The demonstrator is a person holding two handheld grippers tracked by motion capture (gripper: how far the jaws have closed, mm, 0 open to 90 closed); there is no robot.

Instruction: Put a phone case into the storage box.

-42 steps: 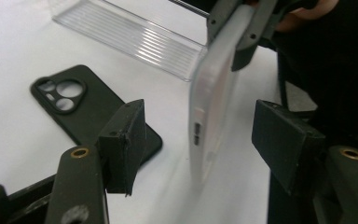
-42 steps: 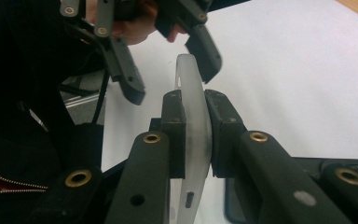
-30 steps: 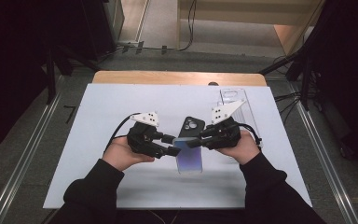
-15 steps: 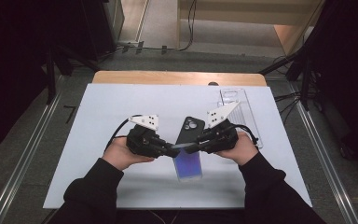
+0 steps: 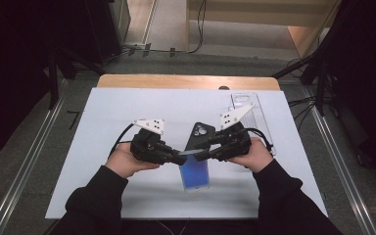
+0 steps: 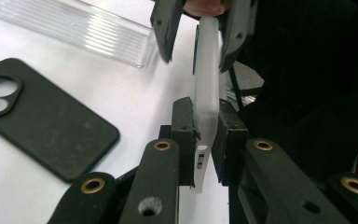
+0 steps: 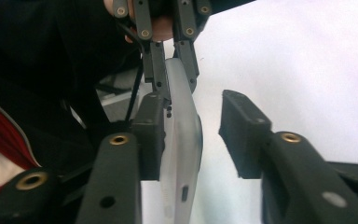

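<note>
Since a second ago, the left gripper (image 5: 178, 158) has clamped down on the phone (image 5: 195, 170), while the right gripper (image 5: 201, 155) has just been opening, one pad against it, the other clear. Both meet at the phone's far end; its long axis runs toward the person. Beyond lies a black case (image 5: 199, 137).
</note>
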